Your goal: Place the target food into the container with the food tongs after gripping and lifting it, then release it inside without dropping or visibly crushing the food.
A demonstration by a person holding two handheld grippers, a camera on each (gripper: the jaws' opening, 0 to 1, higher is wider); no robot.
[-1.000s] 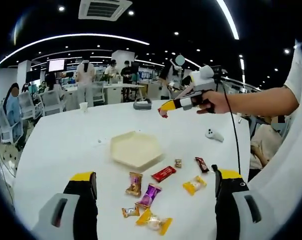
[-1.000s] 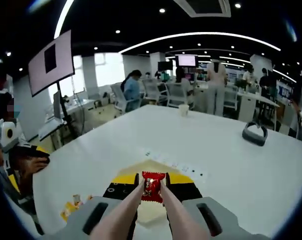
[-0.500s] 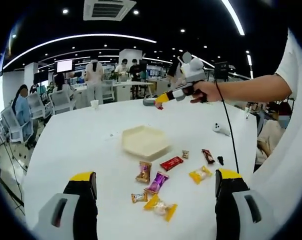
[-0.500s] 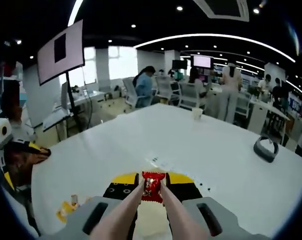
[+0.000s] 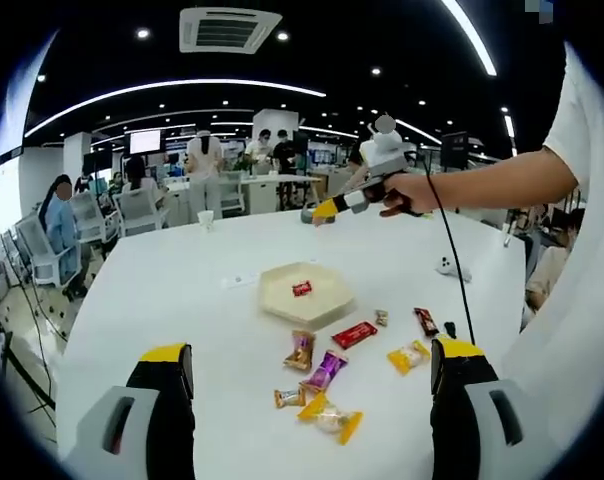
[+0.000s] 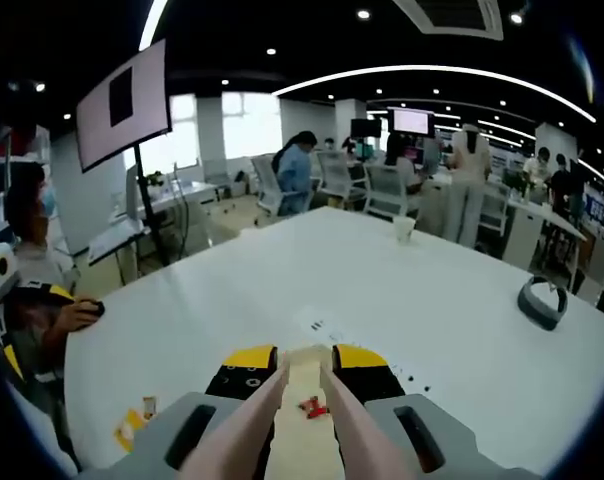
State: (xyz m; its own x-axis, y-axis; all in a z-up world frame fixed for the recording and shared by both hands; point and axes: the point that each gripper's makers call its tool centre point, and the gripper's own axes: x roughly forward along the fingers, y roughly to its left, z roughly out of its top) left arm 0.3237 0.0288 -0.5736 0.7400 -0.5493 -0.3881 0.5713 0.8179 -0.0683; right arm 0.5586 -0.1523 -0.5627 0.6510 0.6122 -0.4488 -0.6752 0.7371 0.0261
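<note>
In the left gripper view the left gripper (image 5: 307,400) idles low with jaws spread wide, loose candies (image 5: 327,372) just beyond at twelve o'clock. Farther on, the red candy (image 5: 301,289) now lies inside the hexagonal container (image 5: 332,305); half a second ago the tongs (image 6: 300,395) pinched it. In the right gripper view the right gripper (image 6: 305,372) has parted them. The release looks done, uncrushed.

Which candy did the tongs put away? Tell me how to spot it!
Look at the big white table, then find the pale six-sided tray near its middle. The small red candy lies alone inside that tray; every other sweet, including the longer red bar, lies outside on the tabletop.
</note>
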